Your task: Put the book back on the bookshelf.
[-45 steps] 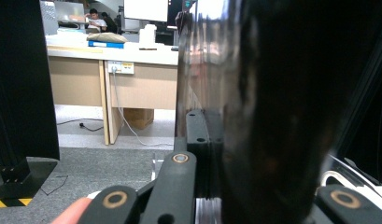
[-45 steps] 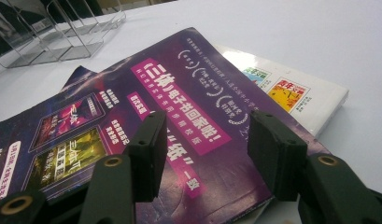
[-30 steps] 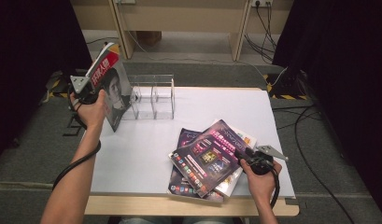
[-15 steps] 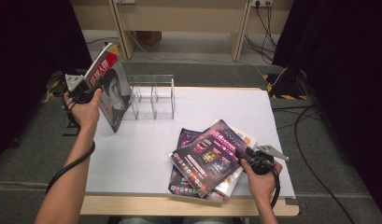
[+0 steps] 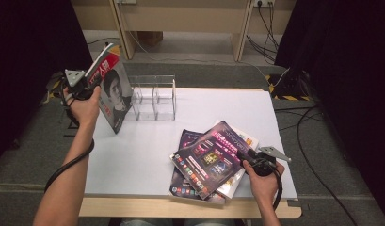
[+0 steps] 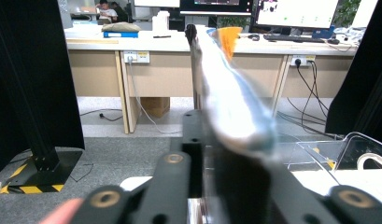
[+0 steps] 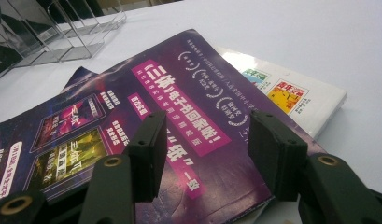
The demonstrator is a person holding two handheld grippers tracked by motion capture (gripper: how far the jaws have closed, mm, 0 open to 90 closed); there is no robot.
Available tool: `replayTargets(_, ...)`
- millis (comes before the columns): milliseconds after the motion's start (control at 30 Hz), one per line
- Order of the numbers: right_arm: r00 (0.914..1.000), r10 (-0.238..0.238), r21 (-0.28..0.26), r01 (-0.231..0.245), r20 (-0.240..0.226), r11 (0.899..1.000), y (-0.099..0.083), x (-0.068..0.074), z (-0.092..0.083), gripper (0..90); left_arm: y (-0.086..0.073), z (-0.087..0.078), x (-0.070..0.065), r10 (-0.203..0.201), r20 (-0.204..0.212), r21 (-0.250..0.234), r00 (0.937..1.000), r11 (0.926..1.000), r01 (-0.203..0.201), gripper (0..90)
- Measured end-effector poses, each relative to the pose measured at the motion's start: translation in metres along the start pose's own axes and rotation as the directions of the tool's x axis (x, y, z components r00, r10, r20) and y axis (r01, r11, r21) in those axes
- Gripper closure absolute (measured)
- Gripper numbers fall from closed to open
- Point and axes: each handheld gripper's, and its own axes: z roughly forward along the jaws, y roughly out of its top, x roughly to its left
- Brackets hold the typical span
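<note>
From above I'm seeing the magazine (image 5: 112,92) standing tilted at the table's (image 5: 133,155) left edge, beside the clear rack (image 5: 155,98); the left gripper view is giving me just its blurred edge (image 6: 230,102) against desks (image 6: 146,46) and monitors (image 6: 296,11). The white table is standing on grey carpet (image 5: 35,141). My left gripper (image 5: 84,82) has just been closing and is clamping the magazine. My right gripper (image 7: 205,154) is holding its jaws apart over the purple book (image 7: 179,135) atop the pile.
</note>
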Motion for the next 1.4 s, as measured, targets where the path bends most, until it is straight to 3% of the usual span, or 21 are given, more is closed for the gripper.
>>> replayTargets(100, 1.0000, 0.002, 0.000, -0.002, -0.002, 1.000, 0.000, 0.000, 0.000, 48.2, 0.000, 0.000, -0.001, 0.007, -0.010, 0.000, 0.9999, 1.0000, -0.007, 86.0)
replayTargets(233, 1.0000, 0.001, -0.002, -0.001, -0.002, 1.000, 0.000, 0.000, 0.000, 48.2, -0.008, -0.003, -0.003, -0.019, -0.046, -0.060, 0.9988, 0.9980, 0.016, 86.2)
replayTargets(333, 1.0000, 0.003, -0.002, -0.003, 0.001, 1.000, 0.000, 0.000, -0.001, 48.3, -0.011, -0.005, -0.004, -0.023, -0.059, -0.080, 0.9980, 0.9966, 0.018, 86.2)
replayTargets(567, 1.0000, -0.001, -0.001, 0.001, -0.001, 1.000, 0.000, 0.000, 0.000, 48.3, -0.010, -0.004, -0.002, -0.029, -0.051, -0.076, 0.9983, 0.9968, 0.025, 84.9)
replayTargets(833, 1.0000, 0.000, -0.001, 0.000, -0.002, 1.000, 0.000, 0.001, 0.000, 48.2, -0.010, -0.005, 0.001, -0.040, -0.027, -0.050, 0.9988, 0.9980, 0.038, 69.5)
replayTargets(1100, 1.0000, 0.003, -0.001, -0.003, -0.002, 1.000, 0.000, 0.001, -0.001, 48.1, -0.009, -0.008, 0.002, -0.043, -0.009, -0.039, 0.9990, 0.9983, 0.042, 61.3)
replayTargets(1400, 1.0000, 0.002, 0.002, -0.002, -0.004, 1.000, 0.001, 0.003, -0.001, 48.1, -0.008, -0.024, 0.002, -0.057, 0.015, -0.024, 0.9983, 0.9981, 0.057, 48.5)
